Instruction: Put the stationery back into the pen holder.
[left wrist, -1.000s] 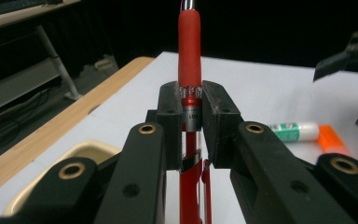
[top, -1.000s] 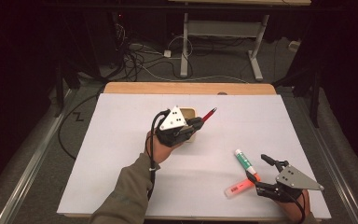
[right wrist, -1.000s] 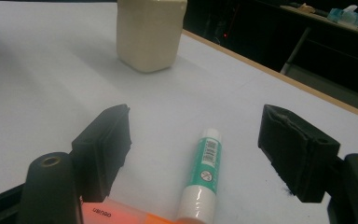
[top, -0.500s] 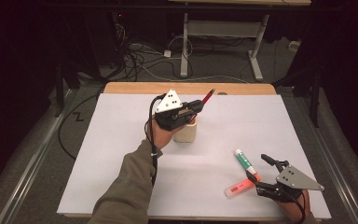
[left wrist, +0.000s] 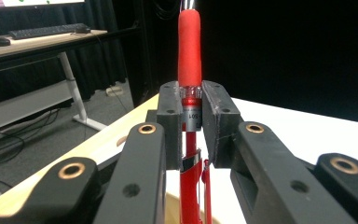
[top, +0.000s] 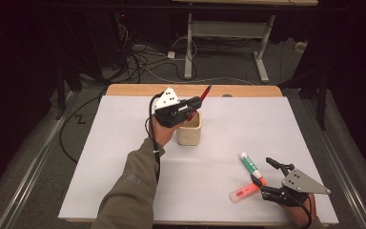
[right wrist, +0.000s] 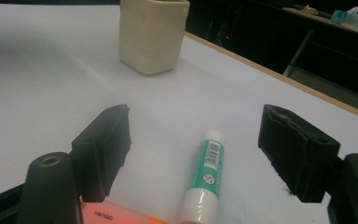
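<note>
My left gripper (top: pixel 190 103) is shut on a red pen (top: pixel 201 97), held above the far rim of a cream cup (top: pixel 189 135) at mid table. The pen slants up and to the right. In the left gripper view the pads clamp the red pen (left wrist: pixel 189 70) at its silver band, with the cup rim (left wrist: pixel 173 210) just below. My right gripper (top: pixel 266 177) rests open near the front right edge. Between its spread jaws lies a green-and-white marker (right wrist: pixel 206 175). An orange highlighter (right wrist: pixel 116 215) lies beside the left jaw, and the cup (right wrist: pixel 153 35) stands farther off.
A white sheet (top: pixel 100 162) covers the table, with a wooden strip (top: pixel 138 89) along the far edge. The green marker (top: pixel 249 165) and orange highlighter (top: pixel 244 192) lie at the front right. Cables and a desk frame (top: pixel 228 43) are on the floor beyond.
My left gripper has carried the red pen toward the table's far edge, uncovering the cup, and the pen now stands steeper. The right gripper has not moved.
</note>
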### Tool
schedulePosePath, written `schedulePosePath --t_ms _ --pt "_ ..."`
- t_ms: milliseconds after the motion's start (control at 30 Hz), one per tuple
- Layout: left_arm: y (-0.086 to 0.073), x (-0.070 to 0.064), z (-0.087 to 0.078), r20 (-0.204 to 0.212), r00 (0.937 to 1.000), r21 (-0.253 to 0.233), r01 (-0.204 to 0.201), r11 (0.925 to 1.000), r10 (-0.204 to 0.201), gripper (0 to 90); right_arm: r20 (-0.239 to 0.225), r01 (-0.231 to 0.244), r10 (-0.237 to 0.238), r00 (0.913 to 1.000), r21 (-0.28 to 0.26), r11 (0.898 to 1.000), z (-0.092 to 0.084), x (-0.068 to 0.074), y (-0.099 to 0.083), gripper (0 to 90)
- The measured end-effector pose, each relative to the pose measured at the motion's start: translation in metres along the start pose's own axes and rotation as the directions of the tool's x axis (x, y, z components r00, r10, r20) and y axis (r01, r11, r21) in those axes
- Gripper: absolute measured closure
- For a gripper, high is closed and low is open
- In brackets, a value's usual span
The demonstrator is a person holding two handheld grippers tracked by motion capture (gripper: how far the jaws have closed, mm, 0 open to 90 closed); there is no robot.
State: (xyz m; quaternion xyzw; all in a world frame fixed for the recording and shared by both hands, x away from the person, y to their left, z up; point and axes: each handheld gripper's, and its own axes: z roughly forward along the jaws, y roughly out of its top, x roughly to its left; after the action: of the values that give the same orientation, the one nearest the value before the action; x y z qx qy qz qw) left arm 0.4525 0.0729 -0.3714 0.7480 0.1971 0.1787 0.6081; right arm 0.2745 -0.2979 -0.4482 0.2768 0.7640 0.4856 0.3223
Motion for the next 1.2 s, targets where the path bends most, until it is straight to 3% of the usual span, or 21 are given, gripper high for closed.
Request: schedulePosePath --t_ms 433,633,1200 --pt "-0.022 0.007 0.001 -0.02 0.9995 0.044 0.026 0.9987 -0.025 76.5 0.0 0.003 -0.003 1.0 0.003 1.0 0.001 0.001 0.0 25.3" --pt "-0.029 0.004 -0.001 -0.023 0.9997 0.076 0.004 0.9971 -0.002 76.4 -0.003 0.006 -0.006 1.0 0.004 1.0 0.001 0.001 -0.001 25.3" --pt "-0.044 0.001 -0.007 -0.038 0.9993 0.133 0.002 0.9912 0.003 76.2 -0.004 0.009 -0.009 1.0 0.01 1.0 0.002 0.002 -0.001 25.3"
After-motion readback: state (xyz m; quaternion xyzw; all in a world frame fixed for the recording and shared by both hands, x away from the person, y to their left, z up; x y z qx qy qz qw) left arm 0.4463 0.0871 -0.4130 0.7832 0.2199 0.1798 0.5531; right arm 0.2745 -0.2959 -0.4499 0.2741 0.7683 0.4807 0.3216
